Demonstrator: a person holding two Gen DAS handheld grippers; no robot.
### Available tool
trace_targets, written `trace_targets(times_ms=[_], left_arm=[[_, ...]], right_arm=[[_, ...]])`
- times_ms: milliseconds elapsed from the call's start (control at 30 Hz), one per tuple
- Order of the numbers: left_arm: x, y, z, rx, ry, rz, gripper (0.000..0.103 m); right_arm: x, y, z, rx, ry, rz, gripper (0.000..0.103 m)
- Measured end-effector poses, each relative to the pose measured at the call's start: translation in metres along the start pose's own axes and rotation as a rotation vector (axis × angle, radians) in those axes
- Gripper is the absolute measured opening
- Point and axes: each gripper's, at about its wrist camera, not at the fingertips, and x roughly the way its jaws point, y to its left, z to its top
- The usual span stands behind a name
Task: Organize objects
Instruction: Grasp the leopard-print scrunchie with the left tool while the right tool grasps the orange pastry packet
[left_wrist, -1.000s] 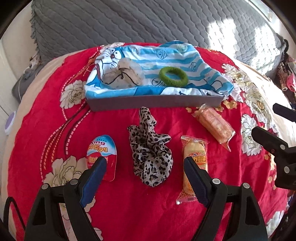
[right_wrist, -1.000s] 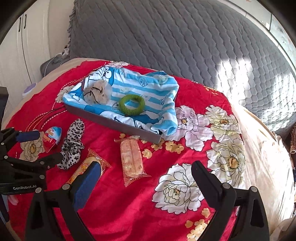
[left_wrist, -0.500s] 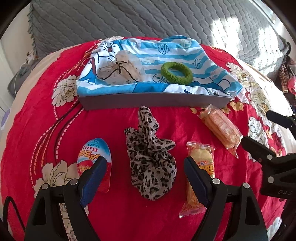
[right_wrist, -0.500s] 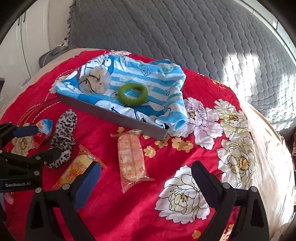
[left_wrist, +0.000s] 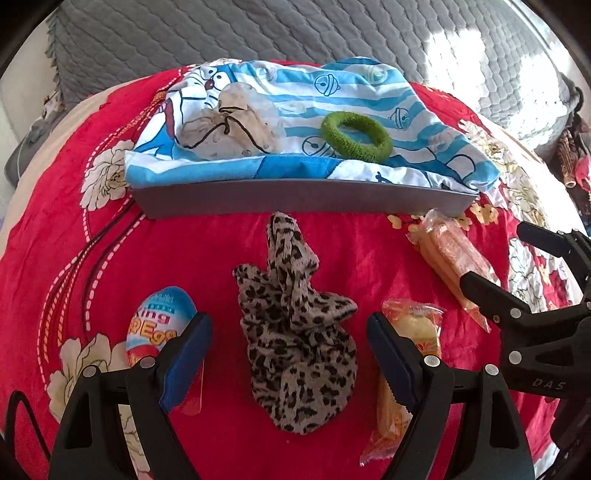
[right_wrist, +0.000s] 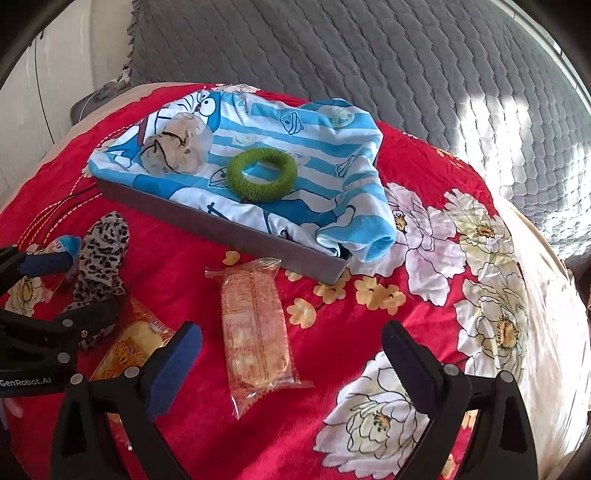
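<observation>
Your left gripper (left_wrist: 288, 354) hangs with its jaws apart and nothing held, straddling the leopard scrunchie (left_wrist: 295, 343), whose long axis runs away from you toward the tray (left_wrist: 295, 195). The egg (left_wrist: 159, 328) sits just beside the left finger and the yellow snack (left_wrist: 410, 373) just beside the right one, so there is little room to either side. Your right gripper (right_wrist: 291, 358) is also spread wide and empty, with the wafer pack (right_wrist: 255, 328) lying lengthwise between its fingers; this hand is the nearer one to that pack. Beyond both lies open red bedspread (right_wrist: 406, 177), then the tray's near wall. Inside, on the striped cloth (left_wrist: 369, 92), rest the green ring (left_wrist: 354, 136) and a pale pouch (left_wrist: 229, 122).
</observation>
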Motion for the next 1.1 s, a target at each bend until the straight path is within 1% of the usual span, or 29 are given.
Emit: trace_targets(times_ms=[133,233,400,600,633,733,833,900,933,1000,1100], left_arm=[[0.005,0.001,0.003,-0.002,0.002,-0.010,0.086],[0.007,0.002,0.004,-0.007,-0.001,-0.014,0.086],[0.011,0.003,0.005,-0.003,0.001,-0.022,0.086],[0.015,0.002,0.004,0.002,0.013,-0.047,0.084],[0.016,0.002,0.004,0.004,0.017,-0.052,0.082],[0.018,0.002,0.003,0.010,0.024,-0.055,0.073],[0.018,0.001,0.002,0.020,0.023,-0.049,0.065],[0.019,0.002,0.002,0.022,0.027,-0.047,0.064],[0.018,0.002,0.002,0.023,0.028,-0.049,0.061],[0.018,0.002,0.002,0.029,0.031,-0.050,0.057],[0.019,0.001,0.004,0.041,0.036,-0.056,0.050]], right_arm=[[0.007,-0.001,0.002,0.001,0.006,0.005,0.096],[0.013,-0.001,0.002,0.008,0.013,0.012,0.093],[0.021,0.000,0.003,0.007,0.029,0.022,0.082],[0.030,0.002,0.004,0.009,0.048,0.035,0.078],[0.031,0.003,0.004,0.006,0.051,0.038,0.078],[0.034,0.006,0.004,-0.005,0.057,0.042,0.072],[0.036,0.009,0.005,-0.010,0.067,0.055,0.061],[0.038,0.011,0.004,-0.011,0.076,0.057,0.052],[0.038,0.012,0.004,-0.011,0.076,0.060,0.049],[0.038,0.013,0.004,-0.012,0.077,0.062,0.042],[0.037,0.013,0.004,-0.011,0.080,0.062,0.041]])
